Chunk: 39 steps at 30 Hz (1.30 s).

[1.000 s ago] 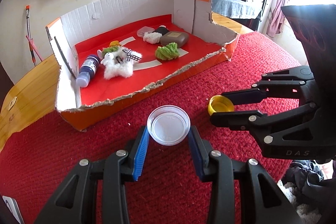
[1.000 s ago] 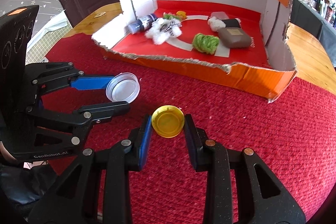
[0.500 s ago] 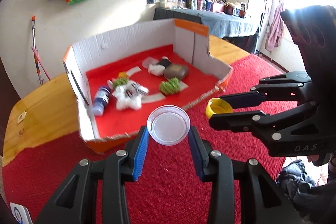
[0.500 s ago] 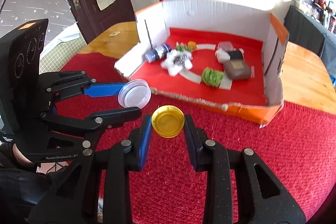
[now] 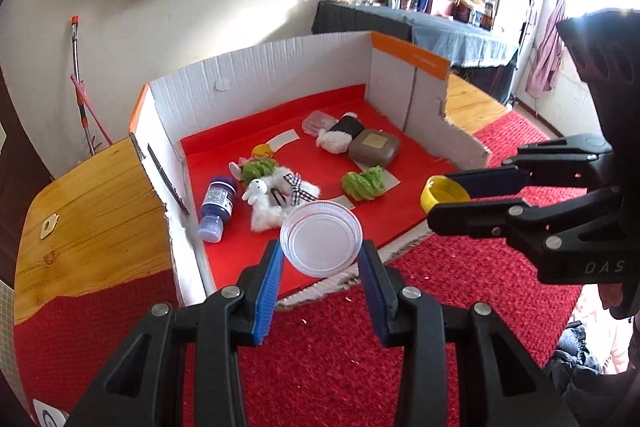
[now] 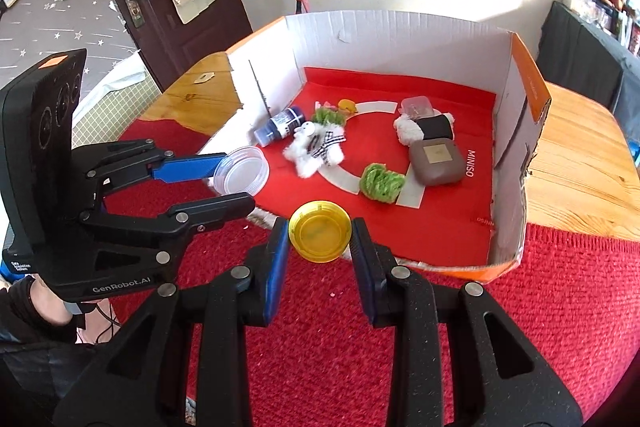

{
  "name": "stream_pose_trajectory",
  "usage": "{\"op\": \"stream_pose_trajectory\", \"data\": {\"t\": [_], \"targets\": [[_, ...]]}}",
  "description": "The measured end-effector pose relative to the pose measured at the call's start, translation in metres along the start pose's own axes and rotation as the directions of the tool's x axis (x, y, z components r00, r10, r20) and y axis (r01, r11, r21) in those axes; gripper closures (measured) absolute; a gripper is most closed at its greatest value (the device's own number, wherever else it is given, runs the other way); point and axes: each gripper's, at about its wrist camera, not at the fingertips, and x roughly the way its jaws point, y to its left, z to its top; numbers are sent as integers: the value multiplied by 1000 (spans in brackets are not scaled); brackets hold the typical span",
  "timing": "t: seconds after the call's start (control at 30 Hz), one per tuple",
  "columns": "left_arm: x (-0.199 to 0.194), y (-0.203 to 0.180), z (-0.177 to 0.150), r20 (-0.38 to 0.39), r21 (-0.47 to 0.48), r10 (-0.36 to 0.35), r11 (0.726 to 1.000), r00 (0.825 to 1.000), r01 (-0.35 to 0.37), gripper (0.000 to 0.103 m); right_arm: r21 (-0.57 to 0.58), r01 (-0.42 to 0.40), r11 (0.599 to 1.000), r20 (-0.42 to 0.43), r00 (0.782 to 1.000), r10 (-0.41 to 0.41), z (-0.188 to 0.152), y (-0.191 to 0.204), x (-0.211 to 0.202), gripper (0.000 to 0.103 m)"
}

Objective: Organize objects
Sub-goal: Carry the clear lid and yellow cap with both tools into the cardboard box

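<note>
My left gripper (image 5: 321, 245) is shut on a clear plastic lid (image 5: 321, 238), held in the air over the front edge of the cardboard box (image 5: 256, 75). To its right, my right gripper (image 6: 320, 237) is shut on a yellow cap (image 6: 320, 231), also above the box's torn front wall. From the right wrist view the left gripper (image 6: 236, 181) and its clear lid (image 6: 241, 175) show at the left; the left wrist view catches the yellow cap (image 5: 442, 193) at the right. The box has a red floor.
Inside the box lie a blue bottle (image 5: 218, 203), a white plush toy (image 5: 276, 197), green fuzzy pieces (image 5: 364, 183), a brown case (image 5: 374, 147) and a small clear container (image 5: 318, 121). A red rug (image 5: 340, 367) covers the wooden table (image 5: 88, 199).
Both grippers have risen with their lids and now look down into the box from higher up. The box appears smaller and farther below.
</note>
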Motion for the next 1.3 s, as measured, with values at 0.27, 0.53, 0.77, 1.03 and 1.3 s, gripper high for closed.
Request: {"op": "stream_pose_trajectory", "data": {"t": [0.27, 0.53, 0.77, 1.03, 1.3], "targets": [[22, 10, 6, -82, -21, -20, 1000, 996, 19, 63, 11, -3, 1000, -50, 999, 4, 12, -11, 18, 74], [35, 11, 5, -132, -3, -13, 1000, 991, 12, 63, 20, -5, 1000, -91, 996, 7, 14, -17, 37, 74], [41, 11, 7, -147, -1, -19, 1000, 989, 19, 63, 26, -2, 1000, -116, 993, 5, 16, -21, 47, 74], [47, 7, 11, -154, 14, -14, 1000, 988, 16, 63, 29, 2, 1000, -134, 991, 2, 16, -23, 55, 74], [55, 6, 15, -170, 29, 0, 1000, 985, 5, 63, 27, 3, 1000, -144, 990, 1, 17, -25, 62, 74]]}}
